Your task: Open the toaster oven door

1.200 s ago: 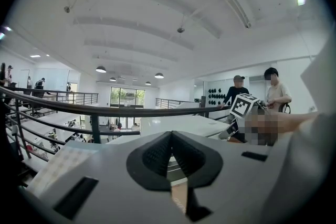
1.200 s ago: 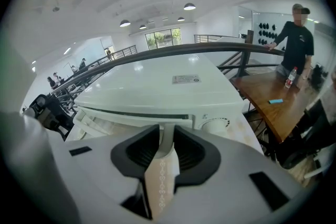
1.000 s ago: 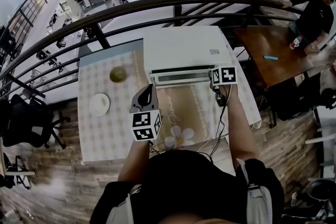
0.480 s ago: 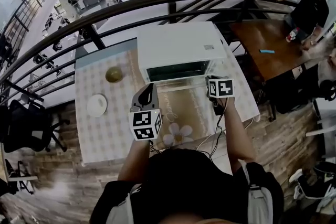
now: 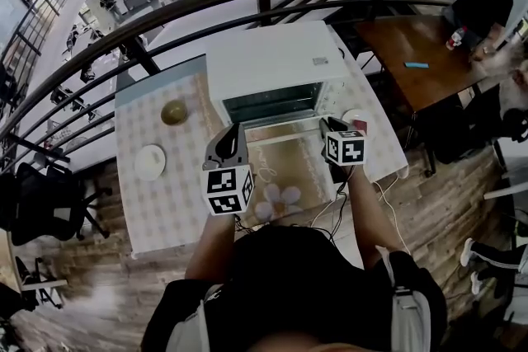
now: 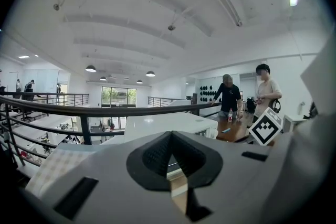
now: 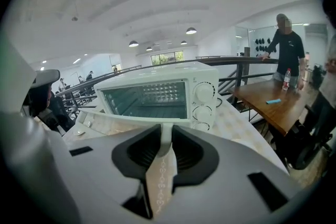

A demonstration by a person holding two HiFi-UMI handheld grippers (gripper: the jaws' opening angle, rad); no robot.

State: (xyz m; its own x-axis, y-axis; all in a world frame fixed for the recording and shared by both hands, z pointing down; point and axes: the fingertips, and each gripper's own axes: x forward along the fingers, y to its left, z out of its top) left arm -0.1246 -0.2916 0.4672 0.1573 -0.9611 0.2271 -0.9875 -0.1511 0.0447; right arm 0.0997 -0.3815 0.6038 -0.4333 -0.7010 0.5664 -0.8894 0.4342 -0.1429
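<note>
The white toaster oven (image 5: 272,66) stands at the back of the checked table (image 5: 165,202). Its glass door (image 5: 289,157) hangs folded down toward me, and the cavity (image 7: 149,99) is in plain sight. My right gripper (image 5: 332,130) is at the door's right end. Its jaws are closing, and the door's white handle bar (image 7: 164,136) is pinched between them. To the left of the door my left gripper (image 5: 231,138) hovers over the table, shut and empty. The left gripper view looks over the oven's top (image 6: 173,126).
An olive bowl (image 5: 173,112) and a white plate (image 5: 149,161) lie on the table's left part. A small white dish (image 5: 355,118) sits right of the oven. A dark railing (image 5: 247,0) runs behind. People stand at a wooden table (image 5: 412,70) on the right.
The oven door has swung down from shut to open. My right gripper came toward me and lower with the handle. The left gripper has barely moved.
</note>
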